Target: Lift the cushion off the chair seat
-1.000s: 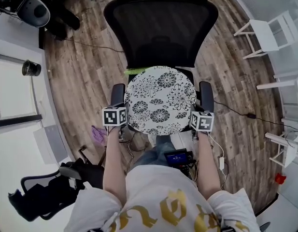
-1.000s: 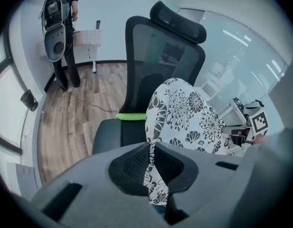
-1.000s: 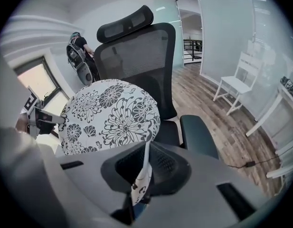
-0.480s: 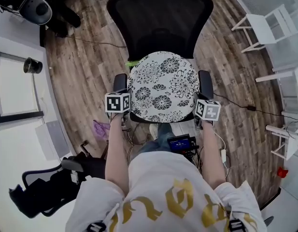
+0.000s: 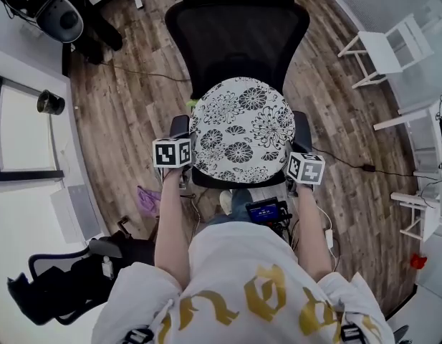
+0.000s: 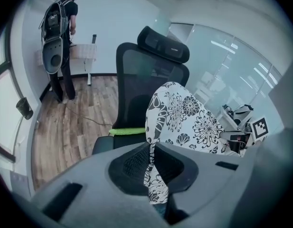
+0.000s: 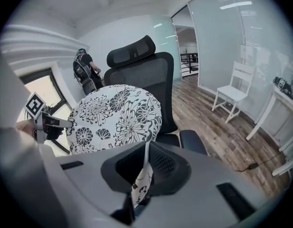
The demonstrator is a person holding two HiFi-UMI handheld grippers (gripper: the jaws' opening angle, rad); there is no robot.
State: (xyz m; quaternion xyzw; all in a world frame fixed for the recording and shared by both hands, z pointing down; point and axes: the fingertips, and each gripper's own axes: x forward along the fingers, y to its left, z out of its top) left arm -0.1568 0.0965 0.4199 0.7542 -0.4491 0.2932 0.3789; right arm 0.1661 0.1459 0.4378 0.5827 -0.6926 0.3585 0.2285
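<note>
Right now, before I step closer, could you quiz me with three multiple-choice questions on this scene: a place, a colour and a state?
1. Where is the cushion? A. Flat on the floor. B. Held up before the backrest of the office chair. C. Under the seat.
2. What colours is its flower print? A. Red and yellow. B. Black and white. C. Blue and green.
3. How do the left tongs and right tongs stand? A. Both wide open. B. One open, one shut. C. Both shut on the cushion's rim.
Answers: B, the head view shows it tilted up between both tongs; B, every view shows dark flowers on white; C, each tongs' own view shows fabric pinched between the jaws.
</note>
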